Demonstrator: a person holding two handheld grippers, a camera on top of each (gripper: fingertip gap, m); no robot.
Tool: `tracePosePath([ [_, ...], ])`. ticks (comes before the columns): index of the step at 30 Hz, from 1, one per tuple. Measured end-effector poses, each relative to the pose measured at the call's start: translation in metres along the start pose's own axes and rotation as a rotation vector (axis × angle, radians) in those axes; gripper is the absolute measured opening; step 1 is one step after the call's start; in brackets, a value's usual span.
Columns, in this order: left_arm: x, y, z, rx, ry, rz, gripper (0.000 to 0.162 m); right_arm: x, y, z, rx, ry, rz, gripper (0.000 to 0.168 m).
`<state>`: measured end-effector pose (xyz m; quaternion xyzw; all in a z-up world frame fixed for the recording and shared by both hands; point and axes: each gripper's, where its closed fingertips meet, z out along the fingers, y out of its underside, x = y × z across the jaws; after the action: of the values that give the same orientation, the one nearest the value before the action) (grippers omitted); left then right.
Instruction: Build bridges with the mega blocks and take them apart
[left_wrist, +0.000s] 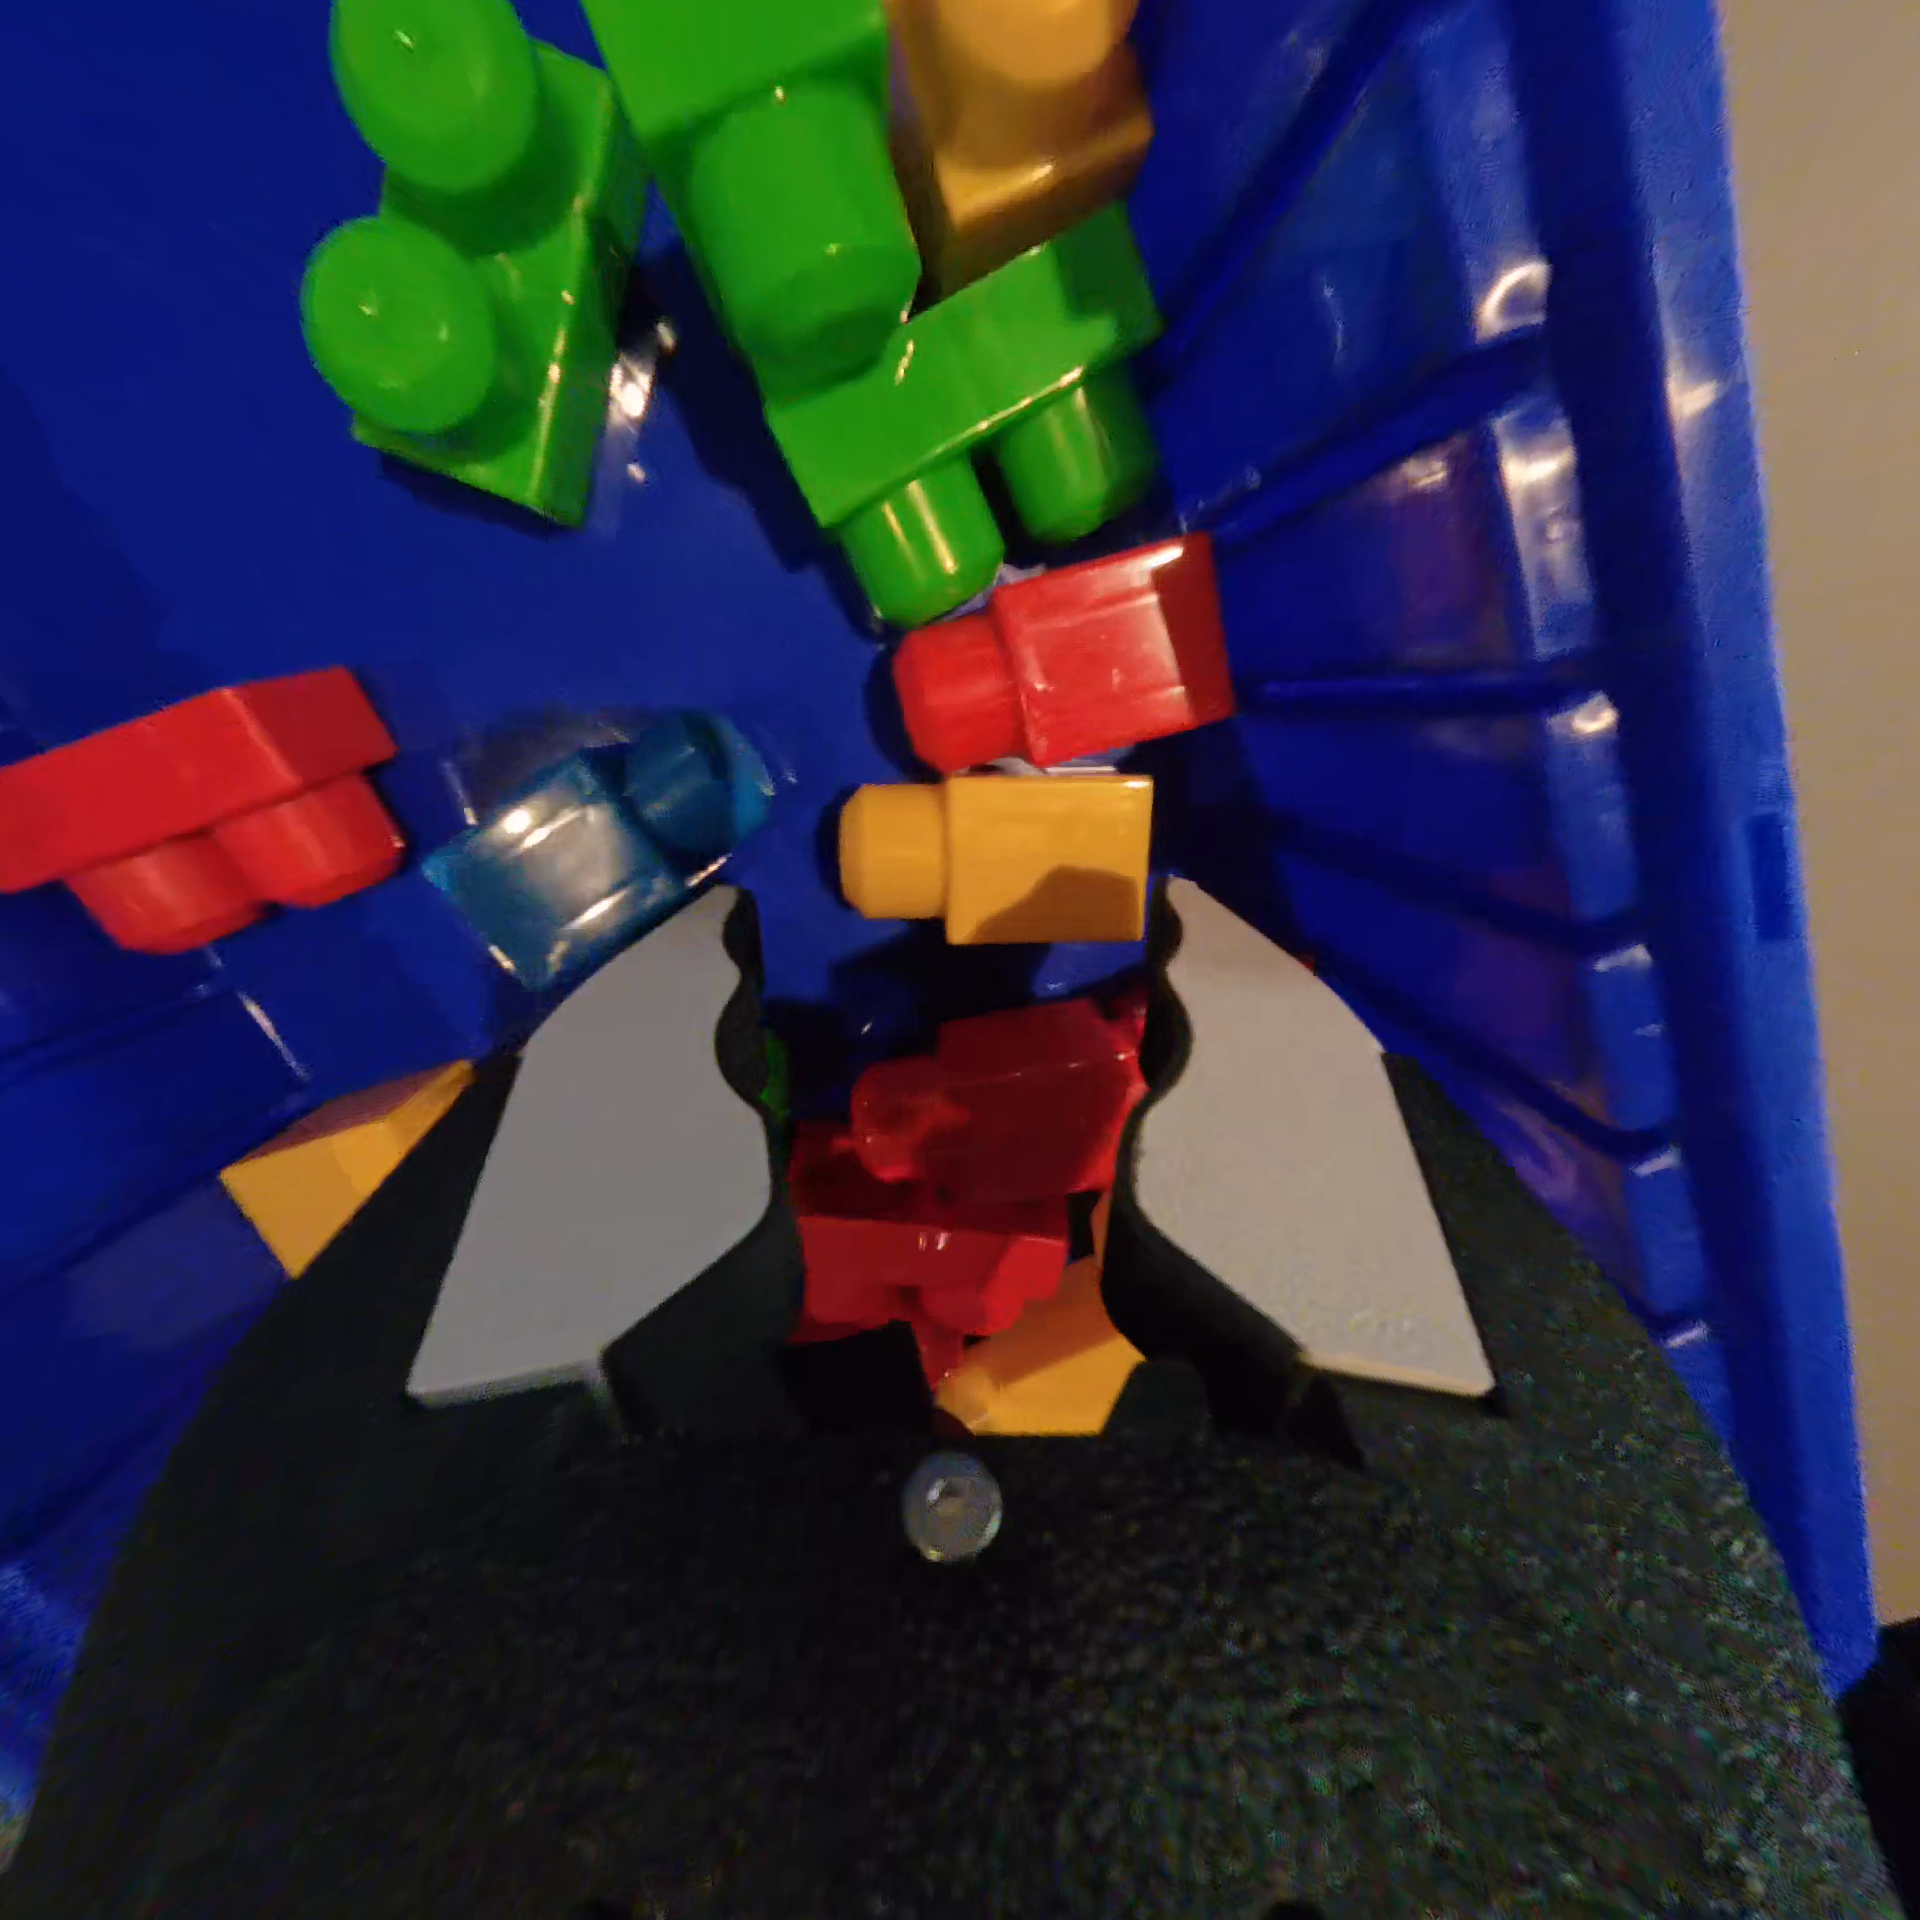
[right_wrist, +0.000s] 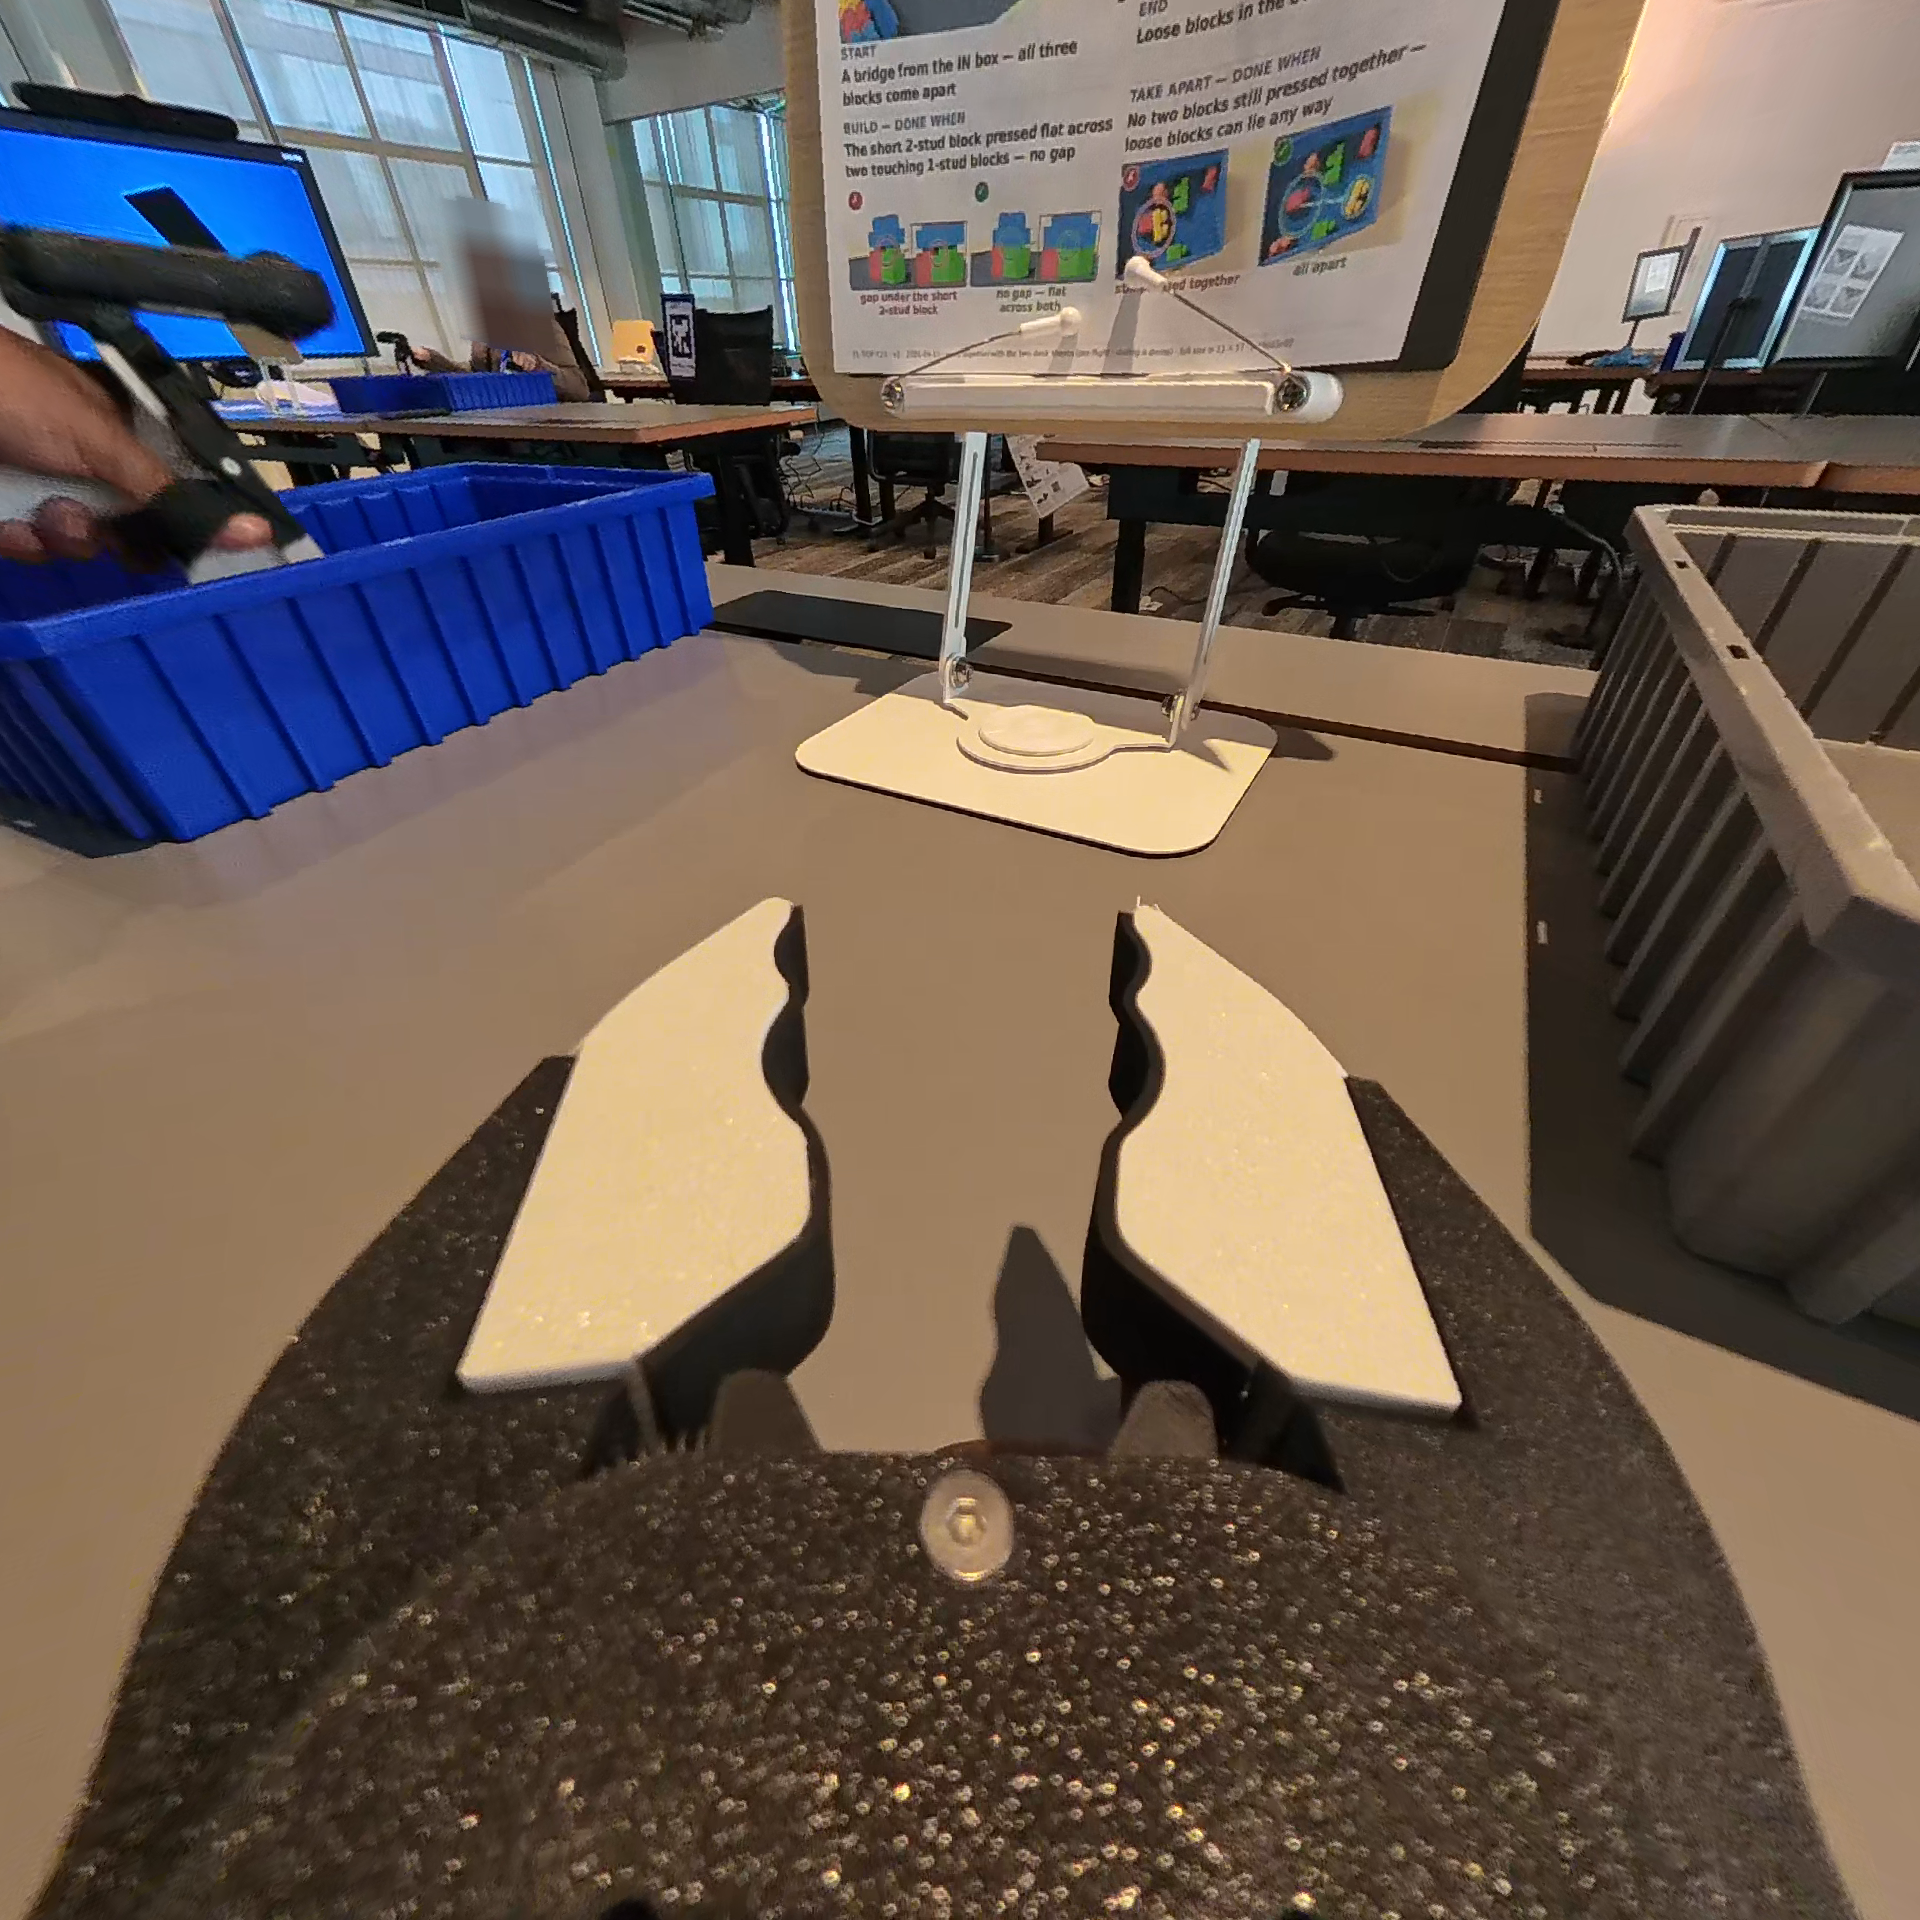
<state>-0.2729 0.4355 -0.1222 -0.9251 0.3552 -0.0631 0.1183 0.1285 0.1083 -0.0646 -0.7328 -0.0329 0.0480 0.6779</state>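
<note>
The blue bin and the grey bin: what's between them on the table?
In the right wrist view, a white stand sits between the blue bin and grey bin; nearer, the table is bare.

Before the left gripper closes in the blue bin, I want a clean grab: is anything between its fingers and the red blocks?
Nothing visible does. The left gripper stands open inside the blue bin, with the red blocks already between its fingers. A yellow block lies just beyond the fingertips.

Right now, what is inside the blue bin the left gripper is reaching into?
Loose blocks lie in the blue bin: green blocks, red blocks, a yellow block, a blue block. The left gripper covers part of a red and yellow cluster.
</note>
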Motion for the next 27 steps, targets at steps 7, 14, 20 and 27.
tracePosePath([
  [7,-0.018,0.005,0.039,-0.06,-0.076,-0.022,0.073,0.002,0.0,-0.002,0.015,-0.002,0.013,0.056],
  [14,-0.015,-0.006,0.042,0.037,-0.068,0.021,0.07,0.0,0.001,0.002,0.005,-0.011,0.005,0.056],
  [20,-0.021,-0.012,0.016,0.091,-0.145,-0.022,0.07,0.002,-0.001,0.002,0.02,-0.006,0.022,0.056],
  [27,0.096,-0.064,-0.111,0.604,-0.1,0.216,0.07,-0.003,-0.003,0.006,0.008,-0.027,0.016,0.057],
])
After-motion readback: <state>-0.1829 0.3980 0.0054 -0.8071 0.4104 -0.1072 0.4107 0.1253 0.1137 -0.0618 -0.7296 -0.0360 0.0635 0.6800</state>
